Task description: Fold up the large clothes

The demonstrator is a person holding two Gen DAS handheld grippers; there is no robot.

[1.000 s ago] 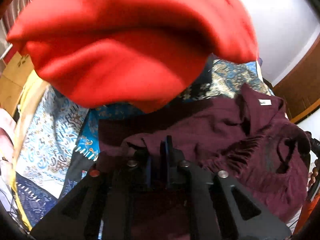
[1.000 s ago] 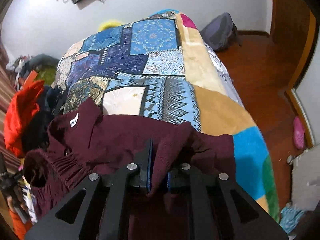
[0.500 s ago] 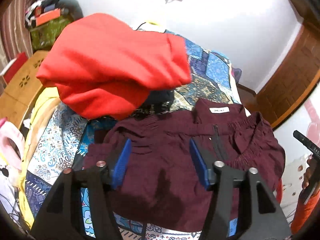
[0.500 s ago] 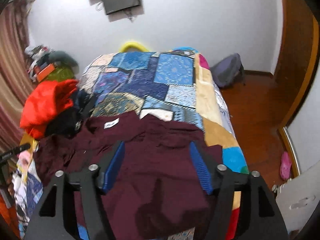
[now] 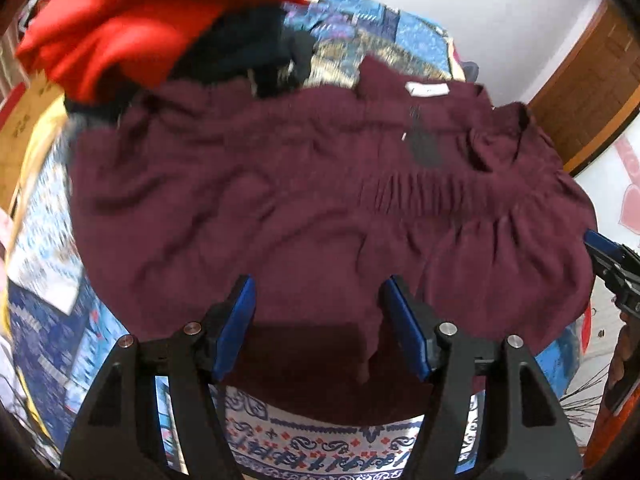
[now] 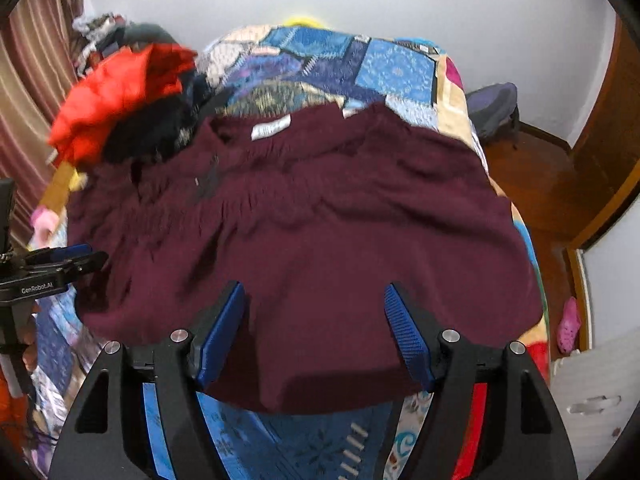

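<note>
A large maroon garment [image 5: 304, 208] lies spread on the patchwork bedspread [image 5: 52, 256], its white neck label [image 5: 426, 89] at the far side. It also shows in the right wrist view [image 6: 320, 232], with its label [image 6: 270, 128]. My left gripper [image 5: 318, 300] is open and empty, just above the garment's near hem. My right gripper [image 6: 314, 304] is open and empty over the near hem too. The right gripper's tip shows at the right edge of the left wrist view [image 5: 612, 258]. The left gripper shows at the left edge of the right wrist view [image 6: 52, 264].
A red garment [image 5: 132, 20] sits on dark clothes [image 5: 248, 52] at the bed's far left, also seen in the right wrist view [image 6: 116, 100]. A grey backpack [image 6: 494, 110] lies on the wooden floor [image 6: 536, 184] right of the bed. A white drawer unit [image 6: 592, 400] stands near right.
Both grippers let go of the maroon garment and opened, then dropped closer over its near hem. The garment now lies spread flat on the bed.
</note>
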